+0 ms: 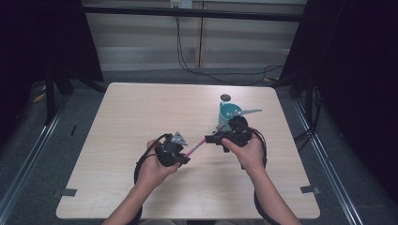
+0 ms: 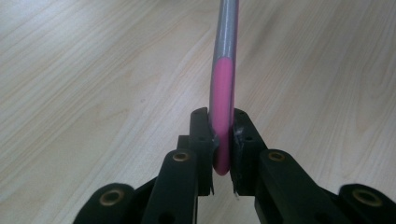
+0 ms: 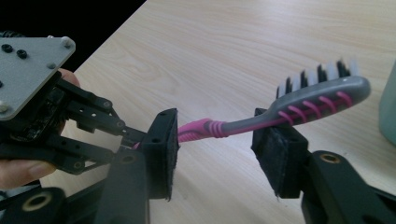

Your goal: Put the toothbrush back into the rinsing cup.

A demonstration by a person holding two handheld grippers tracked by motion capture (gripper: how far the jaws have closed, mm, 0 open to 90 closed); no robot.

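two grippers, one toothbrush, handover half made

one pink and grey toothbrush (image 3: 261, 119) hangs above the table (image 1: 141, 112), stretched between the two tools. the left gripper (image 2: 219, 140) is clenched on the pink butt end of the handle, both pads pressing it. the right gripper (image 3: 217, 154) has its jaws standing either side of the neck, released, with a gap at each pad; no pad presses the brush.

judging from how things lie, the pick-up is done and the brush is raised and held out for a handover. left to do, as far as i can tell: the right jaws need to pinch the neck, the left needs to let go, and the brush probably goes into the teal cup (image 1: 230, 112) standing just behind the right hand (image 1: 248, 152). a small dark round object (image 1: 225, 97) sits on the table beyond the cup; what it is i cannot tell.

some things show in one view and not another. the right gripper view gives the bristle head, white and dark tufts pointing up, and the gap around the neck. the left gripper view gives the firm clamp on the handle end. the high view gives the layout: left hand (image 1: 155, 171) near the table's middle, the cup nearby, and a thin pink line joining the two tools.
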